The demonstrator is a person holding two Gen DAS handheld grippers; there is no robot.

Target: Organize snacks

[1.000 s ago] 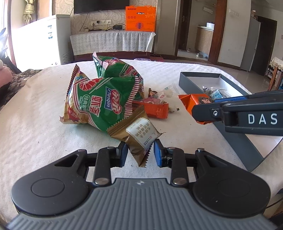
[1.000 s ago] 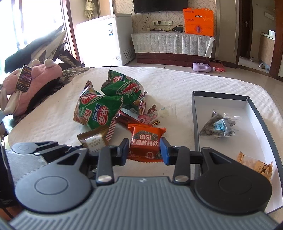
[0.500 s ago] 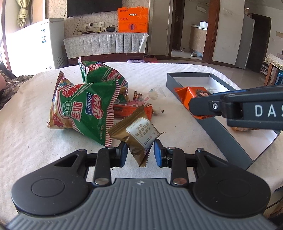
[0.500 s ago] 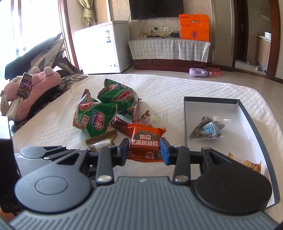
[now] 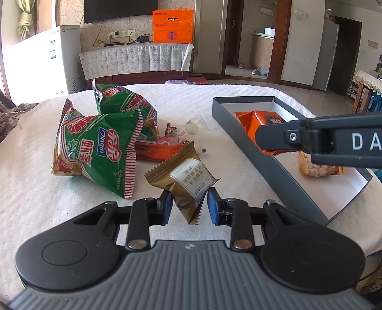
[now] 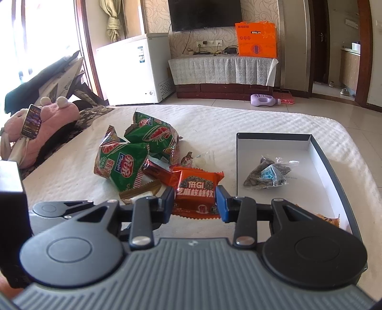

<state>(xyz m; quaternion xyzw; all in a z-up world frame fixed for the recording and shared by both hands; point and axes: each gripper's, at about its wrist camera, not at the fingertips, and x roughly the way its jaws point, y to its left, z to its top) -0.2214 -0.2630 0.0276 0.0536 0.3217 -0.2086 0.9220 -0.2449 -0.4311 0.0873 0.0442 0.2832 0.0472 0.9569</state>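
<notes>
Both grippers are drifting sideways toward the grey box (image 5: 269, 152), so the orange packet (image 6: 196, 190) in the right gripper (image 6: 194, 202) is now hanging over the box's near wall in the left wrist view instead of short of it. The right jaws are partly closed and pinching that packet by its sides; its label is reading "GI" above a line of Chinese characters. The left gripper (image 5: 188, 205) is carrying a gold-brown pastry packet (image 5: 186, 181) with a white Chinese-print label, its jaws narrowed onto the lower corner. "DA" is showing in white letters on the side of the right gripper in the left wrist view.

Lying on the counter (image 5: 35, 190), which is wearing a white quilted cloth, are two green shrimp-chip bags (image 5: 100, 147) marked "Qinqin", a dark red wrapper (image 6: 157, 170) and a few small candies (image 5: 170, 128). Inside the box a clear bag of sunflower seeds (image 6: 268, 176) and a tan peanut packet (image 5: 320, 169) are resting on the white floor.

Behind, a white chest freezer (image 6: 133, 71), a wall television (image 6: 205, 14), an orange gift box (image 6: 256, 40) on a cloth-draped cabinet and a pink plush toy (image 6: 45, 128) are filling the room.
</notes>
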